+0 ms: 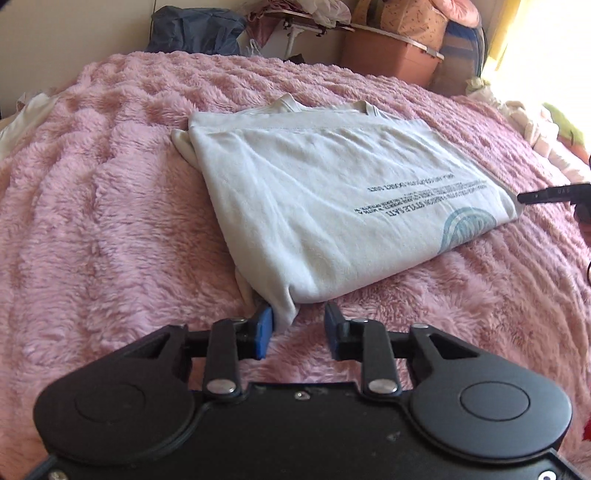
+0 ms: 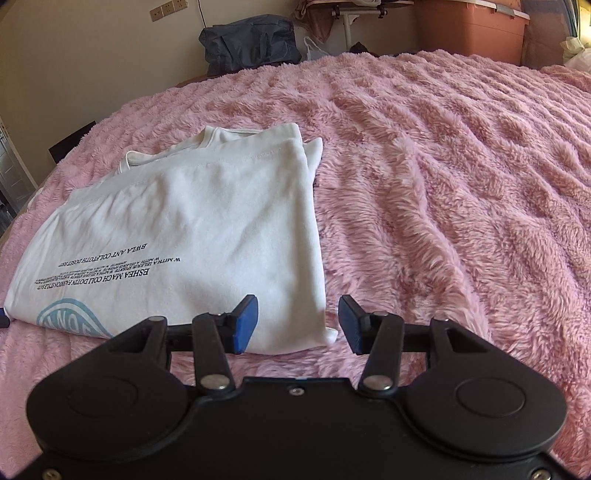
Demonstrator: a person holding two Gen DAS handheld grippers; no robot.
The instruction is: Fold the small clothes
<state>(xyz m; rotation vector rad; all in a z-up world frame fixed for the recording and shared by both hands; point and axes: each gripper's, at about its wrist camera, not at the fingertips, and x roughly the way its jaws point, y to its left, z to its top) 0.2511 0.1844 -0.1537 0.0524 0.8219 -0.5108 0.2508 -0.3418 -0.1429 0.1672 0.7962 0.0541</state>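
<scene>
A white T-shirt (image 1: pixel 314 192) with dark lettering and a blue round print lies folded into a rectangle on the pink fluffy blanket (image 1: pixel 110 221). My left gripper (image 1: pixel 299 323) is at the shirt's near corner. Its blue pads (image 1: pixel 264 332) stand apart, and the corner's tip hangs between them against the left pad. In the right wrist view the shirt (image 2: pixel 207 221) fills the left half. My right gripper (image 2: pixel 297 319) is open over the shirt's other near corner, with cloth between the pads but not pinched. A black finger of the right gripper (image 1: pixel 546 194) shows at the shirt's far right edge.
The blanket (image 2: pixel 461 184) covers the whole bed. Behind the bed are a dark blue bag (image 2: pixel 251 40), an orange-brown storage box (image 2: pixel 469 26) and a small white table with clutter (image 1: pixel 314 26). Light clothes lie at the bed's right edge (image 1: pixel 535 122).
</scene>
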